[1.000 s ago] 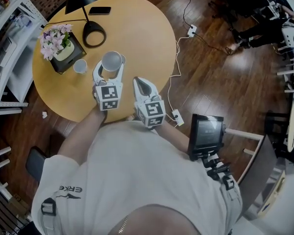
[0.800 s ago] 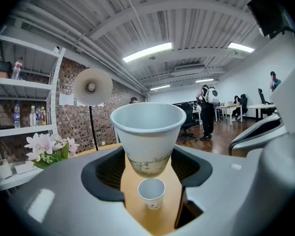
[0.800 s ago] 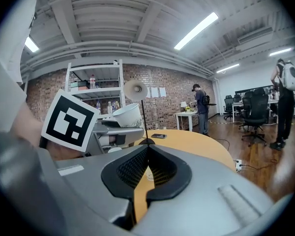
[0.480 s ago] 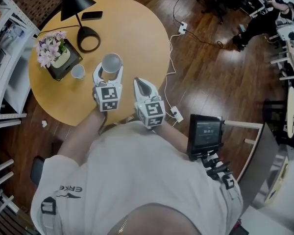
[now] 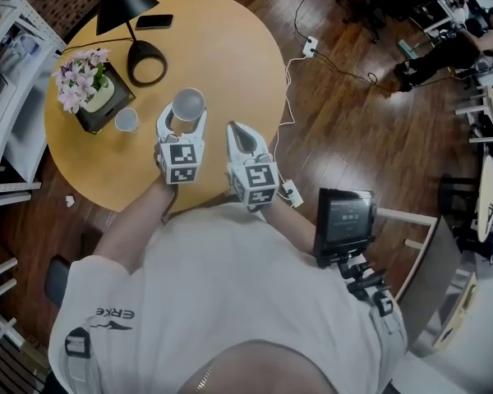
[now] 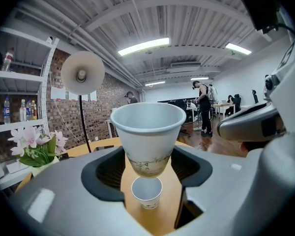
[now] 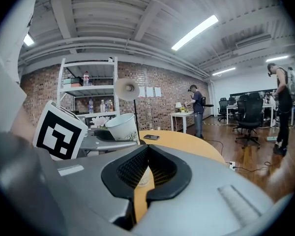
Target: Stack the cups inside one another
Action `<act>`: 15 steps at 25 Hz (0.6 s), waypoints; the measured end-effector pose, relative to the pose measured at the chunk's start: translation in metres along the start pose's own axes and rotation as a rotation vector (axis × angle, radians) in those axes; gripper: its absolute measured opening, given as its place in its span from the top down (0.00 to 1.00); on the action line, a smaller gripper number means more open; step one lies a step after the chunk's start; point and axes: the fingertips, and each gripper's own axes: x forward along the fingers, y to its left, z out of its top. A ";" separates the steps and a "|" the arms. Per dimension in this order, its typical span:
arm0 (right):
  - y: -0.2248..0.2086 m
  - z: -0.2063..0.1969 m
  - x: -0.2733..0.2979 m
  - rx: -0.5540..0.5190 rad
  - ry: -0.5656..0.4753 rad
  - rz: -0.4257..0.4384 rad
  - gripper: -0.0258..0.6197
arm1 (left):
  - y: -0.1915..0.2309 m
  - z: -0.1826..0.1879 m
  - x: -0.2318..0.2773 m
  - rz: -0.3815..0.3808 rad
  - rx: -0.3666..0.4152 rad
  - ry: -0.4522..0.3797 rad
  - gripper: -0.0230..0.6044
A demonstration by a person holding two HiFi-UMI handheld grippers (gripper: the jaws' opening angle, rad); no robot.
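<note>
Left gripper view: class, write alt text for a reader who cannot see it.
The left gripper holds a white paper cup upright between its jaws. A second paper cup stands on the wooden table ahead; flowers and a lamp are at left.

**A:** Table [image 5: 230, 56], far side?
**B:** Lamp [image 5: 146, 61]; phone [image 5: 154, 21] behind its base; flowers [image 5: 94, 97] left of it.
**A:** Near side?
**B:** Small cup [image 5: 126, 120] just beside the flowers. Larger cup [image 5: 187, 105] to its right, between the jaws of the left gripper [image 5: 181, 115]. Right gripper [image 5: 243, 135] further right. Shelves [image 5: 12, 130] left of the table.
</note>
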 end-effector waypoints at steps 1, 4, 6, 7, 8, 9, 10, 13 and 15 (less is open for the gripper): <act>-0.005 0.003 0.002 0.004 0.001 0.010 0.94 | -0.001 0.000 0.003 0.010 -0.001 0.008 0.50; -0.018 0.004 0.011 0.007 0.015 0.048 0.94 | -0.004 -0.002 0.014 0.047 -0.012 0.031 0.50; -0.027 0.001 0.019 0.004 0.028 0.073 0.94 | -0.004 -0.004 0.022 0.073 -0.017 0.041 0.50; -0.030 0.000 0.024 0.001 0.033 0.087 0.94 | -0.003 -0.006 0.025 0.085 -0.021 0.049 0.50; -0.032 -0.001 0.027 -0.003 0.037 0.101 0.94 | -0.003 -0.010 0.027 0.096 -0.024 0.060 0.50; -0.033 -0.001 0.030 -0.005 0.042 0.114 0.94 | -0.003 -0.015 0.028 0.107 -0.028 0.071 0.50; -0.034 -0.002 0.033 -0.006 0.046 0.128 0.94 | -0.002 -0.019 0.029 0.120 -0.033 0.079 0.50; -0.036 -0.006 0.040 -0.005 0.059 0.162 0.94 | 0.003 -0.023 0.030 0.155 -0.052 0.089 0.49; -0.037 -0.009 0.045 -0.002 0.073 0.174 0.94 | 0.005 -0.029 0.032 0.166 -0.057 0.101 0.49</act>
